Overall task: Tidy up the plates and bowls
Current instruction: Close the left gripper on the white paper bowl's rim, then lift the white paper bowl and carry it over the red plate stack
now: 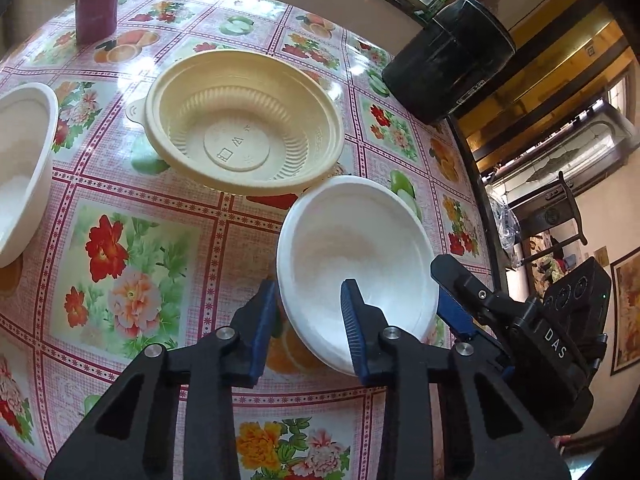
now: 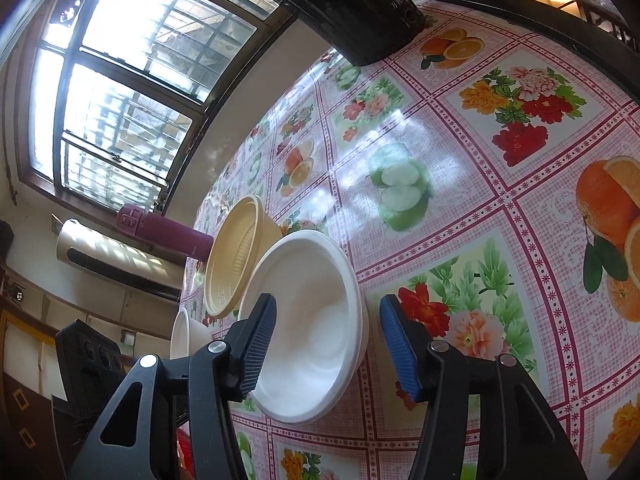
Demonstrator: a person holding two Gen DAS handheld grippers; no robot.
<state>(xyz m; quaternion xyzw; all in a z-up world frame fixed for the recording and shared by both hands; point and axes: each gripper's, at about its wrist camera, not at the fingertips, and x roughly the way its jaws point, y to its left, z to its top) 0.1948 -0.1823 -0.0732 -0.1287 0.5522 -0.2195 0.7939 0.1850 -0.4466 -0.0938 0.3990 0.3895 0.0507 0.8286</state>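
A white bowl (image 1: 360, 248) sits on the floral tablecloth (image 1: 132, 268), next to a cream ribbed bowl (image 1: 240, 124). A second white bowl (image 1: 20, 168) is at the left edge. My left gripper (image 1: 310, 304) is open, its jaws straddling the white bowl's near-left rim. My right gripper (image 2: 328, 340) is open, its jaws straddling the same white bowl's (image 2: 312, 320) rim on the other side; it also shows in the left wrist view (image 1: 472, 300). The cream bowl (image 2: 236, 256) and the second white bowl (image 2: 186, 334) lie beyond.
A maroon bottle (image 1: 98, 0) stands at the table's far side. A black round appliance (image 1: 448, 56) sits at the far right corner by the window. The table edge (image 1: 476, 184) runs along the right, with furniture beyond.
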